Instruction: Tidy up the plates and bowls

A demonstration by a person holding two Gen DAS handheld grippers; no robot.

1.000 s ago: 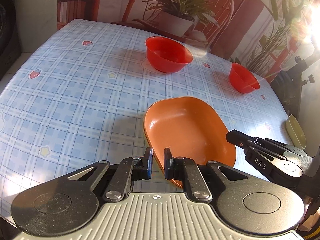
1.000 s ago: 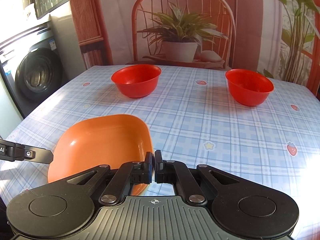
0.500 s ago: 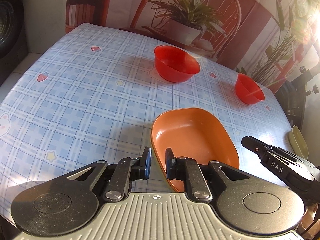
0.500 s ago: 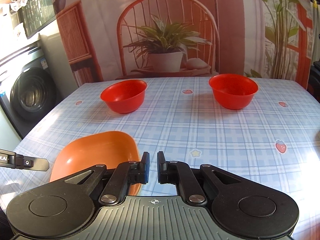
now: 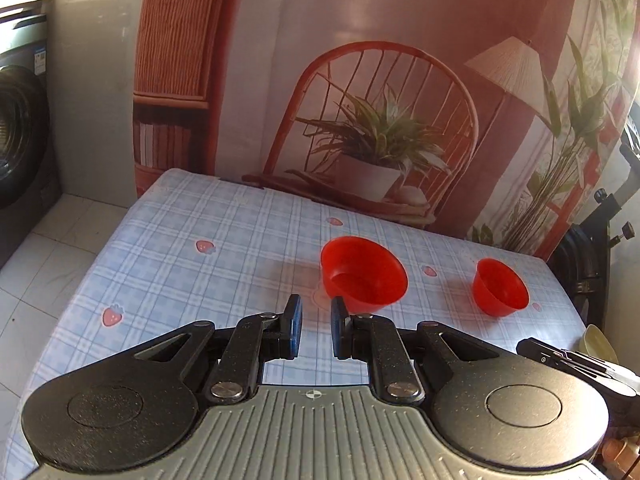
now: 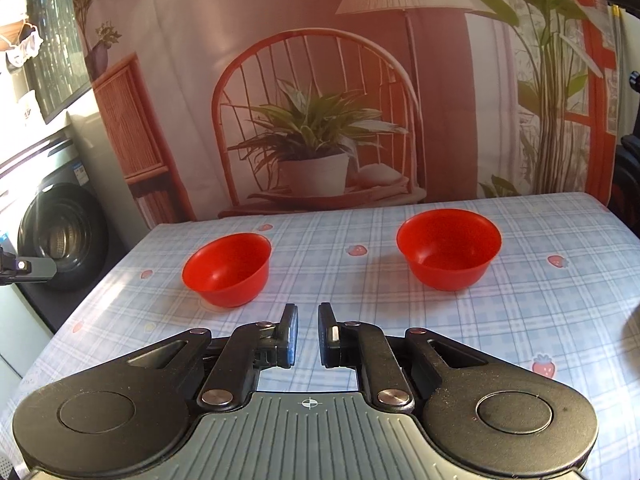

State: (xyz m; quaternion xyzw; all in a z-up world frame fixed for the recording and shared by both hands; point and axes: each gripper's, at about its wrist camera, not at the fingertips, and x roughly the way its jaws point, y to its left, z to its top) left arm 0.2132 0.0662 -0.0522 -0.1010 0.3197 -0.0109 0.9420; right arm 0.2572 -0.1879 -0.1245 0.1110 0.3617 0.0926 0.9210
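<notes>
Two red bowls stand apart on the blue checked tablecloth. The left bowl (image 5: 364, 276) (image 6: 227, 269) sits just beyond my left gripper's fingertips. The right bowl (image 5: 500, 287) (image 6: 449, 249) is farther right. My left gripper (image 5: 316, 327) is open and empty, above the table, just left of the left bowl. My right gripper (image 6: 307, 334) is open a little and empty, between the two bowls and short of them. The orange plate is out of view, below both cameras.
A pale yellow-green dish (image 5: 598, 342) sits at the table's right edge. The tablecloth (image 6: 540, 300) ends at a printed backdrop (image 6: 320, 80) behind. A washing machine (image 6: 64, 236) stands to the left. The other gripper's tip (image 5: 560, 358) shows at lower right.
Both grippers have risen and tilted up, away from the orange plate, which dropped out of view. Both jaws have opened a little wider. The bowls have not moved.
</notes>
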